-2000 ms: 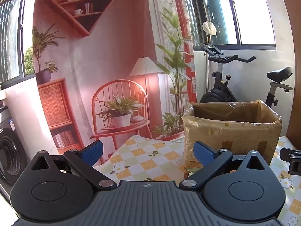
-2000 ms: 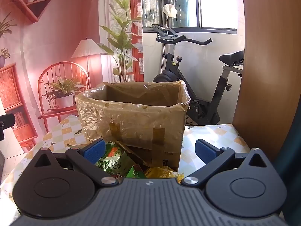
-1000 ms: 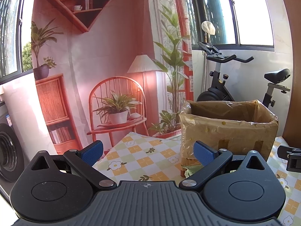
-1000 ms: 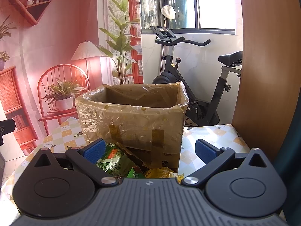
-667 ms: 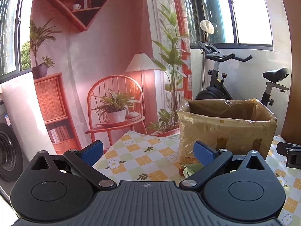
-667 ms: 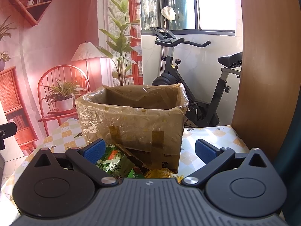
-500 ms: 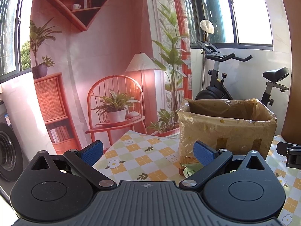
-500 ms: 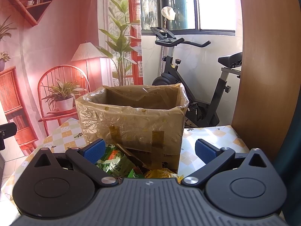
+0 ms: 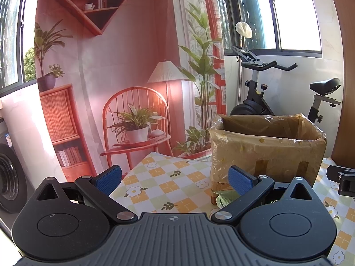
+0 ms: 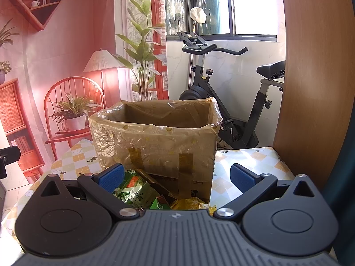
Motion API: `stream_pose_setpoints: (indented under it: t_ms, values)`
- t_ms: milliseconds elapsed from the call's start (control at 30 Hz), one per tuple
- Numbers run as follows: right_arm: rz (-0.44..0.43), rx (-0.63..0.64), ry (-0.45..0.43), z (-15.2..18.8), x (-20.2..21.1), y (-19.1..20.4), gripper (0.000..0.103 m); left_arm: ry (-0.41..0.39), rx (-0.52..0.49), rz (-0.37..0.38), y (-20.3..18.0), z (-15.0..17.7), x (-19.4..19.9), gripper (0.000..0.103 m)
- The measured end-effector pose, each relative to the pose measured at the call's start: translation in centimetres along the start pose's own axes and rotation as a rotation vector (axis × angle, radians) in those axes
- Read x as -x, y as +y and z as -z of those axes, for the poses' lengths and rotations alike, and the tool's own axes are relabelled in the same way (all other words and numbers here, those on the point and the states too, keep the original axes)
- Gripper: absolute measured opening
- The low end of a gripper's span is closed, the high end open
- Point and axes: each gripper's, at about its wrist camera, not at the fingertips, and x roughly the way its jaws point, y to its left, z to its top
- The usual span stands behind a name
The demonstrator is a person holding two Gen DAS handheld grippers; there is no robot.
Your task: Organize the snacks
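A cardboard box (image 10: 155,141) lined with a brownish plastic bag stands open on the checkered tablecloth (image 10: 75,157); it also shows in the left wrist view (image 9: 266,150). Snack packets lie in front of it: a green packet (image 10: 133,192), a small green one (image 10: 160,204) and a yellow one (image 10: 190,202). A green packet edge (image 9: 221,198) shows at the box's foot in the left wrist view. My right gripper (image 10: 176,178) is open and empty, just above the packets. My left gripper (image 9: 174,178) is open and empty, over the tablecloth left of the box.
The table (image 9: 168,177) has a flower-check cloth and ends near a printed pink backdrop (image 9: 124,66). An exercise bike (image 10: 221,102) stands behind the box. A wooden panel (image 10: 315,84) rises at the right. A washing machine (image 9: 8,177) is at far left.
The left view has risen slightly and pulled back, so the box sits a little lower and farther left. The right gripper has barely moved. Both stay open.
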Motion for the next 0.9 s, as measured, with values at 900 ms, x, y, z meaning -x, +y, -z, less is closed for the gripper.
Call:
stream_pose_setpoints:
  t_ms: [900]
  values:
    - [-0.004,-0.004,-0.001,0.03,-0.01,-0.16,0.103,0.013,0.07,0.051,0.85,-0.04,-0.18,0.103]
